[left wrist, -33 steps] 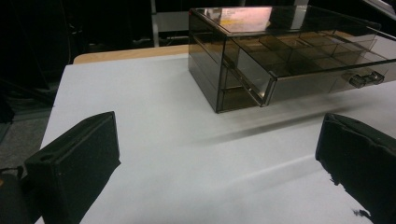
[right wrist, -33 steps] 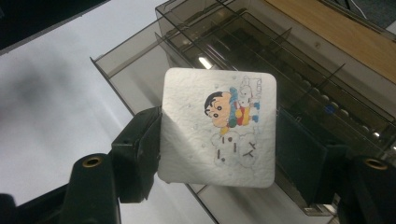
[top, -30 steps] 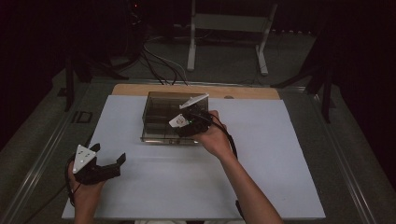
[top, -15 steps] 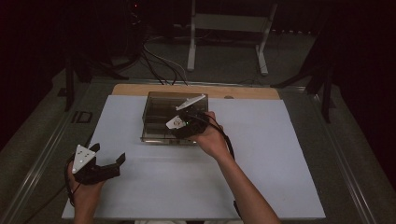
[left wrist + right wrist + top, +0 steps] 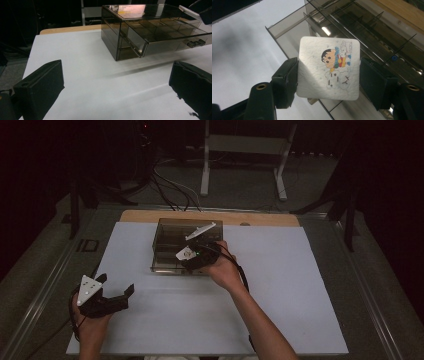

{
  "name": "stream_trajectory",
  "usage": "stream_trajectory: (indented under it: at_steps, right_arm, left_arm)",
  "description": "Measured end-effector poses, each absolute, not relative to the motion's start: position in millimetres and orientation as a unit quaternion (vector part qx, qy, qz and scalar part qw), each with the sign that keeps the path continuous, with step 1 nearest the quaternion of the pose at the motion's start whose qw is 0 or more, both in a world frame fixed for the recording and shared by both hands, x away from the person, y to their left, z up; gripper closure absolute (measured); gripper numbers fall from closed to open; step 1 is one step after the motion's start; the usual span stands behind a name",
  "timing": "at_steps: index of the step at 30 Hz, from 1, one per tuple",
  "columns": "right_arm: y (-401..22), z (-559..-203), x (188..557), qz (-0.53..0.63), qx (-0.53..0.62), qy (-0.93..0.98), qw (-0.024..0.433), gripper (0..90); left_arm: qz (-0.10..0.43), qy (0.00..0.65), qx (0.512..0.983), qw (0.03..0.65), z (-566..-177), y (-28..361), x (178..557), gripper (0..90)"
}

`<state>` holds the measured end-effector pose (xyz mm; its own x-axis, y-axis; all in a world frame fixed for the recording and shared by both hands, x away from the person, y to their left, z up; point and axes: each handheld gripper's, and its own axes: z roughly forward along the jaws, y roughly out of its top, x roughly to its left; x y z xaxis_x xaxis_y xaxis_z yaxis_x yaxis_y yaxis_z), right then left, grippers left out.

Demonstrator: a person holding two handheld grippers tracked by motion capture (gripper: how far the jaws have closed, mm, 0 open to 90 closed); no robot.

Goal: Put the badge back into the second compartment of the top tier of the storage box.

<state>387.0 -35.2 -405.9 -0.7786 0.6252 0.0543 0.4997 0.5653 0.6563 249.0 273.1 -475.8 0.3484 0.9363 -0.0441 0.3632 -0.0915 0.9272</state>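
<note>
Over the pulled-out drawer of a smoked, see-through plastic drawer box (image 5: 172, 247), the right gripper (image 5: 328, 72) held a white, rounded-square card printed with a cartoon child (image 5: 329, 67). Its two black jaws were clamped on the card's opposite edges, one at nine o'clock and one at three o'clock of the card in the right gripper view, so the printed face was turned to that camera. Behind the card lay the box's divided compartments, with thin partitions running toward one o'clock.

Seen from the high view, the box stood near the twelve o'clock edge of the large white sheet (image 5: 280, 320) covering the table, and the right gripper (image 5: 192, 257) hung above the box's near side, the right hand (image 5: 225, 270) at about four o'clock from it. A strip of bare light wood (image 5: 265, 219) showed beyond the sheet.

At about seven o'clock from the box, well apart from it, the left gripper (image 5: 117, 299) rested low over the sheet in the left hand (image 5: 90, 327). Its jaws stood wide apart with nothing between them; in the left gripper view, bare white sheet lay between the black pads (image 5: 42, 82), and the box (image 5: 140, 37) with its drawer drawn out sat toward one o'clock.
</note>
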Motion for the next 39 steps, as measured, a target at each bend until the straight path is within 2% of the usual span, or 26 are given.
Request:
stream_trajectory:
  at_steps: [39]
  right_arm:
    - [-24.5, -420.0, 389.4, 0.310, 0.310, 0.895, 0.084, 33.1]
  left_arm:
    - [0.305, 0.483, 0.672, 0.471, -475.4, 274.4, 248.7, 1.2]
